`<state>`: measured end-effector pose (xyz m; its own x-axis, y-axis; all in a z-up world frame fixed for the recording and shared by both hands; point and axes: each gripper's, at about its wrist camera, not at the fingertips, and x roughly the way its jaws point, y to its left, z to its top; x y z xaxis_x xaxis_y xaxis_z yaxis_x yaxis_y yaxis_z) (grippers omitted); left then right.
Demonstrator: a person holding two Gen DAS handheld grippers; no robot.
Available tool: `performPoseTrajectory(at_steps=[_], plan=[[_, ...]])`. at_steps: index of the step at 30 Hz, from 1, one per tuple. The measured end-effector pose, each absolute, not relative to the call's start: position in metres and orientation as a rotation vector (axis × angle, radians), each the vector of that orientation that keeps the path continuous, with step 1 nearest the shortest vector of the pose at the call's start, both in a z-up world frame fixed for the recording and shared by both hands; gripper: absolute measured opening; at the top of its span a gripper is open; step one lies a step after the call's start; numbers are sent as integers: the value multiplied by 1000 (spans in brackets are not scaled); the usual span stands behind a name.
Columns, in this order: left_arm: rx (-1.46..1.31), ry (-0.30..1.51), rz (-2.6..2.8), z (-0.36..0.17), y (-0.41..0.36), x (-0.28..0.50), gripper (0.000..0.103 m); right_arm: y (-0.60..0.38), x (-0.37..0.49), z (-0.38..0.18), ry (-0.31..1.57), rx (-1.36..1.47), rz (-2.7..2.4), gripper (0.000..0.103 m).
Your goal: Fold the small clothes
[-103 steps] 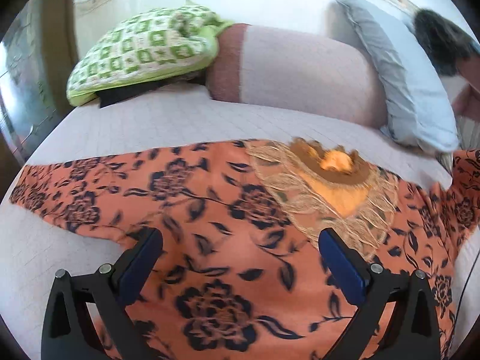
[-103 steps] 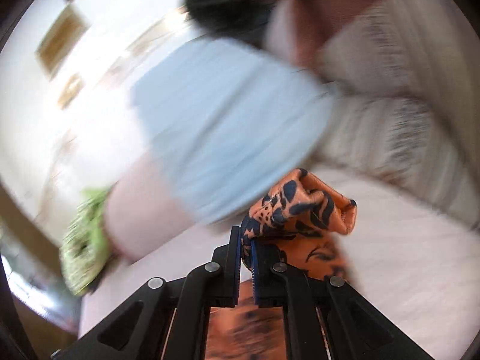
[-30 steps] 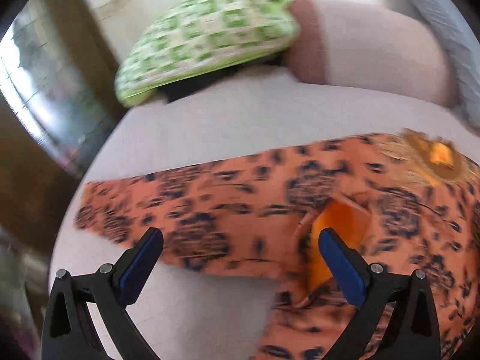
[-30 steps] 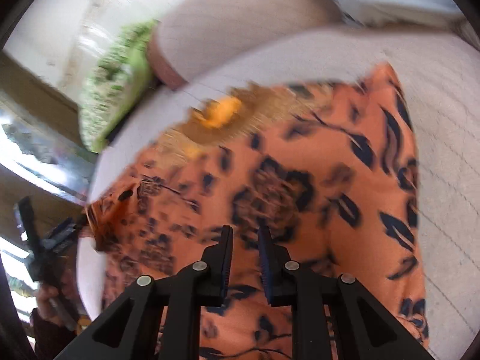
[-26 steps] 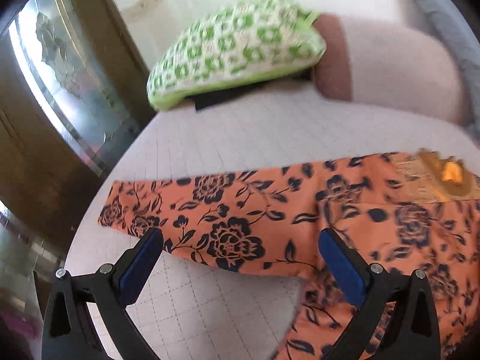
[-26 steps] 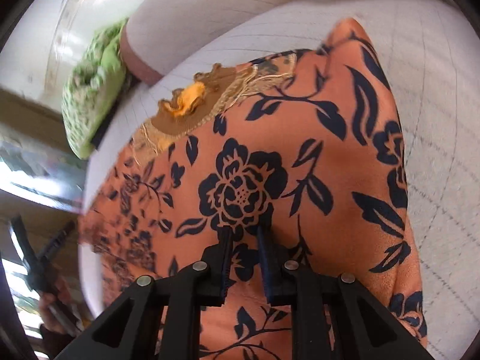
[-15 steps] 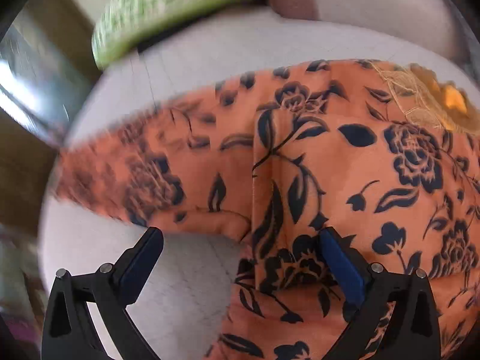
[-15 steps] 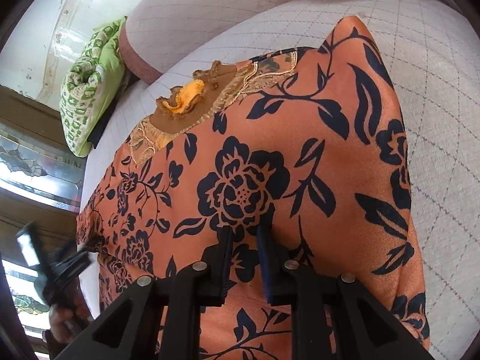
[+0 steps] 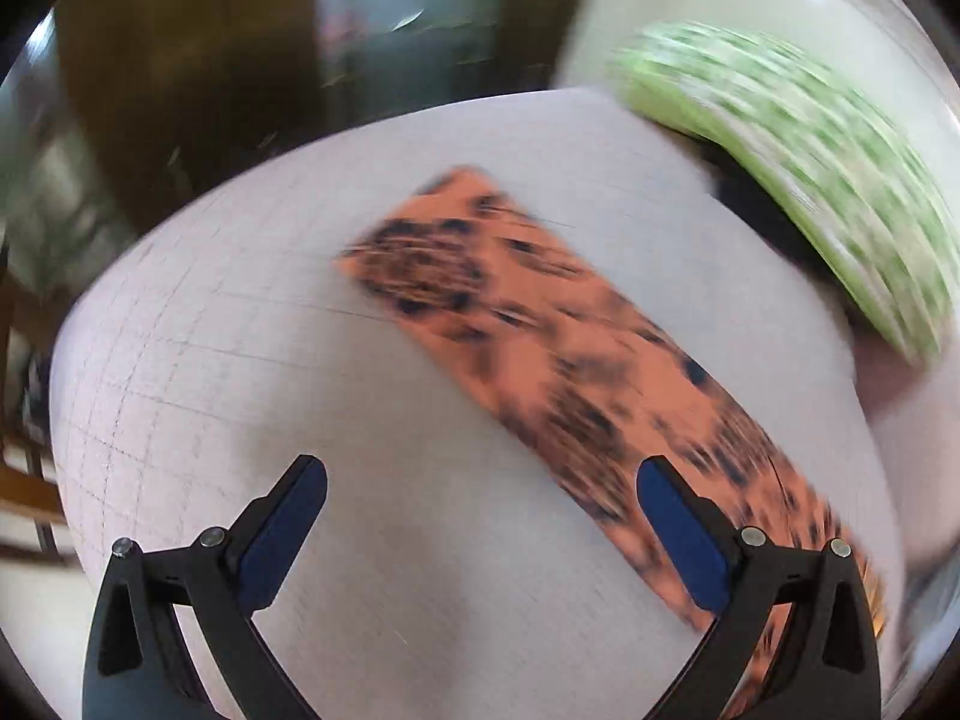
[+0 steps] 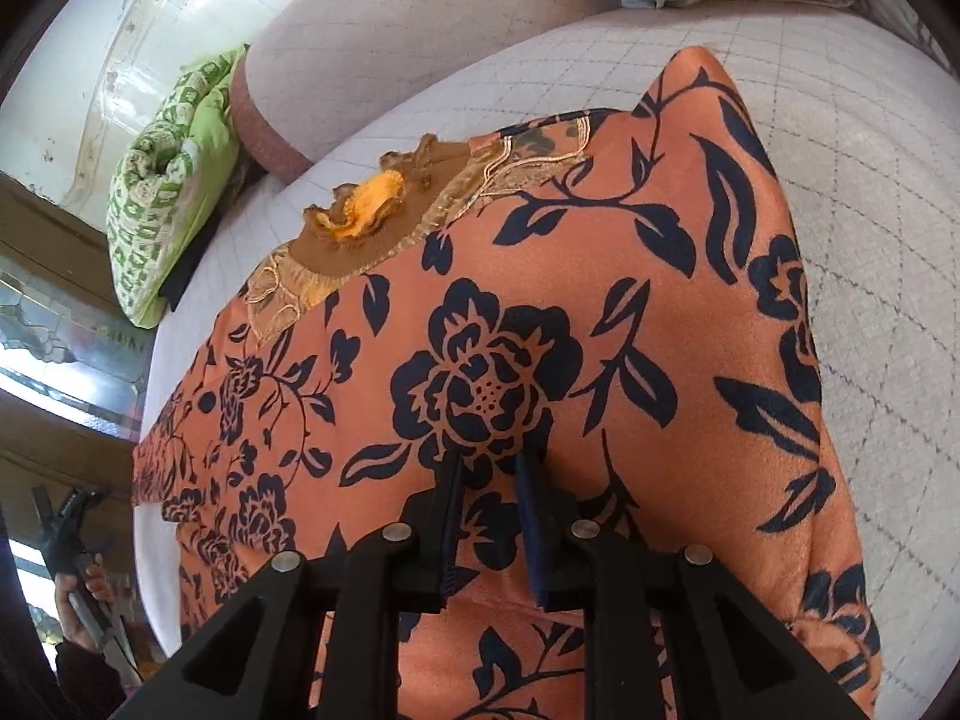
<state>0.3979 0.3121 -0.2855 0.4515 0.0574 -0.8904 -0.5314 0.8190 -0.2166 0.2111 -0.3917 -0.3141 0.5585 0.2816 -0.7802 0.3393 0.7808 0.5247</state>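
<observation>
- Orange floral garment (image 10: 510,324) is spread on the bed (image 10: 870,192), its right sleeve already folded inward.
- Right hand-held gripper (image 10: 489,468) is nearly closed, pressed on the fabric.
- Left hand-held gripper (image 9: 480,516), wide open, has been swung toward the outstretched left sleeve (image 9: 540,348); folding it is judged next.

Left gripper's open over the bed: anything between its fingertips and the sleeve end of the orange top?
Nothing. In the left wrist view, only bare quilted bedsheet lies between the left gripper and the orange top's sleeve end, though the frame is motion-blurred.
</observation>
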Motion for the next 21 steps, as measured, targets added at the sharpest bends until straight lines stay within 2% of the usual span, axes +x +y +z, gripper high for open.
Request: performPoseTrajectory(at_steps=[3,6,9,11,12,18,21], plan=[[-664,1086,396,-306,344,409,103,-385,213,-313,986,673,-63,22],[-747,1075,374,-318,354,420,89,-380,216,-313,963,658,-77,23],[-757,1028,350,-320,354,431,89,-378,219,-312,954,612,-81,23],[-783,1014,314,-321,350,434,75,-375,220,-311,948,586,-86,24],[-788,1003,305,-322,349,437,72,-373,220,-310,945,570,-88,24],[-742,961,300,-328,346,455,68,-369,220,-310,925,524,-97,26],[-744,928,322,-330,352,458,59,-369,218,-309,915,522,-99,26]])
